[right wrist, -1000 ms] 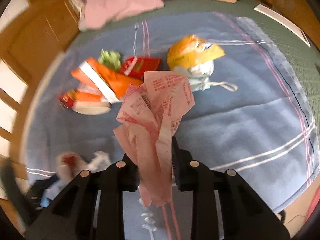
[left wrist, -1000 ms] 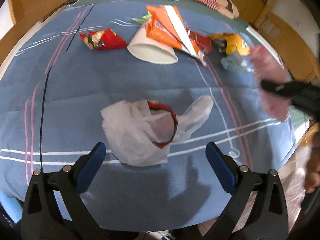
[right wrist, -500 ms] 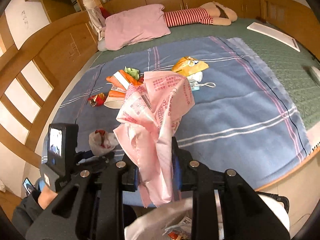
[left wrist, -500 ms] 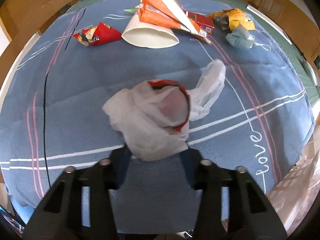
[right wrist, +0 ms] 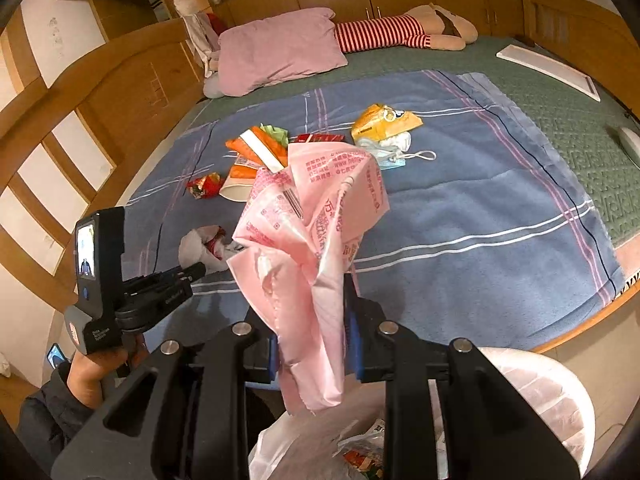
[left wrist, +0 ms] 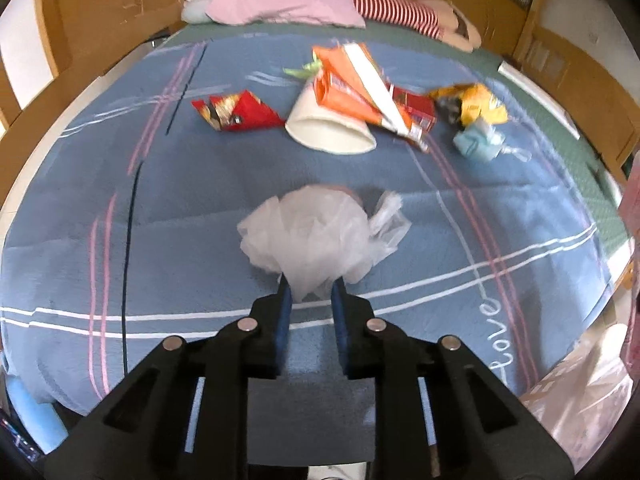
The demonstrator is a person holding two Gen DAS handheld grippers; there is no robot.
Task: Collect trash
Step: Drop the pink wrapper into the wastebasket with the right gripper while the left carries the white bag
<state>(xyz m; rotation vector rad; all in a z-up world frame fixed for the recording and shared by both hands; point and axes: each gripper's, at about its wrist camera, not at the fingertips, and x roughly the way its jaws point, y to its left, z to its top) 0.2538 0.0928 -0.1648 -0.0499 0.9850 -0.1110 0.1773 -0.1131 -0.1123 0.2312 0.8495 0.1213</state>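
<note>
My left gripper (left wrist: 308, 284) is shut on a crumpled white plastic bag (left wrist: 316, 240) and holds it just above the blue blanket (left wrist: 160, 208). That bag also shows in the right wrist view (right wrist: 200, 246), with the left gripper (right wrist: 192, 272) beside it. My right gripper (right wrist: 312, 300) is shut on a pink printed plastic bag (right wrist: 316, 224), held over a white lined trash bin (right wrist: 532, 404) off the bed's edge. More trash lies further back on the blanket: a red wrapper (left wrist: 236, 110), a white paper cup (left wrist: 328, 132), an orange pack (left wrist: 356, 80), a yellow wrapper (left wrist: 476, 104), a blue face mask (left wrist: 476, 144).
A pink pillow (right wrist: 280, 48) and a striped plush toy (right wrist: 400, 32) lie at the bed's head. Wooden walls and cabinets (right wrist: 100, 92) surround the bed. A white flat object (right wrist: 548, 72) lies on the green mattress cover at the right.
My left gripper closed on the white bag and lifted it off the blanket. My right gripper pulled back from the bed with the pink bag and now hangs over the bin.
</note>
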